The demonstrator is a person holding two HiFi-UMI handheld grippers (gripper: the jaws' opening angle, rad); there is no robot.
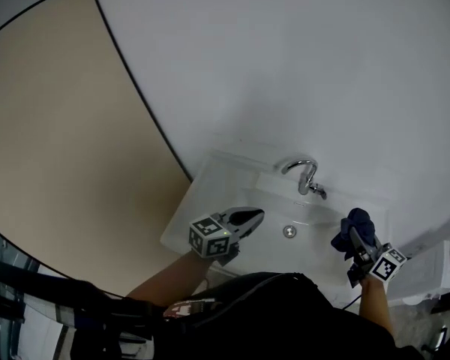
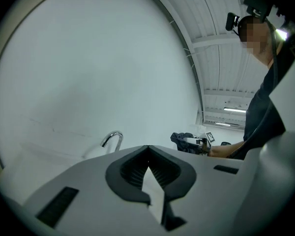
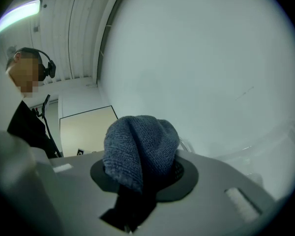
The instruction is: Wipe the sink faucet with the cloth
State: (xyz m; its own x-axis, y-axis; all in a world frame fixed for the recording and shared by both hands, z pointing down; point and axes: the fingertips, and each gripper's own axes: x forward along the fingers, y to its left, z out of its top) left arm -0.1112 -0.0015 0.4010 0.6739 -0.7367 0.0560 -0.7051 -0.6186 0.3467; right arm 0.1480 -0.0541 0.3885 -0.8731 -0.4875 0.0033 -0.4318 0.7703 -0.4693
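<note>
Cloth (image 1: 354, 227), dark blue and knitted-looking, sits bunched into a rounded wad at the tip of the right gripper (image 1: 355, 240), whose jaws are clenched on it; in the right gripper view the wad (image 3: 140, 151) bulges up and forward past the jaw tips, with a darker tail hanging down between them, so its long axis runs roughly along the gripper (image 3: 143, 168). It hangs over the right end of the sink (image 1: 186, 214), to the right of the faucet (image 1: 306, 174) and apart from it. That faucet is a chrome gooseneck rising from the back ledge of the sink, its arch running side to side along the wall; from the left gripper view the arch (image 2: 112, 140) curves over to the left, though which end is the outlet is hard to make out from above. A round drain (image 1: 289, 232) lies in the basin, in front of the faucet. The left gripper (image 1: 252, 217) is over the left part of the basin, pointing toward the faucet side, its jaws (image 2: 148, 151) pressed together with nothing between them. The sink is white and mounted on a plain white wall (image 1: 285, 58). A large beige panel (image 1: 52, 126) with a dark edge fills the left of the head view. Overhead, a ribbed white ceiling (image 2: 226, 73) carries a light strip (image 3: 19, 13).
</note>
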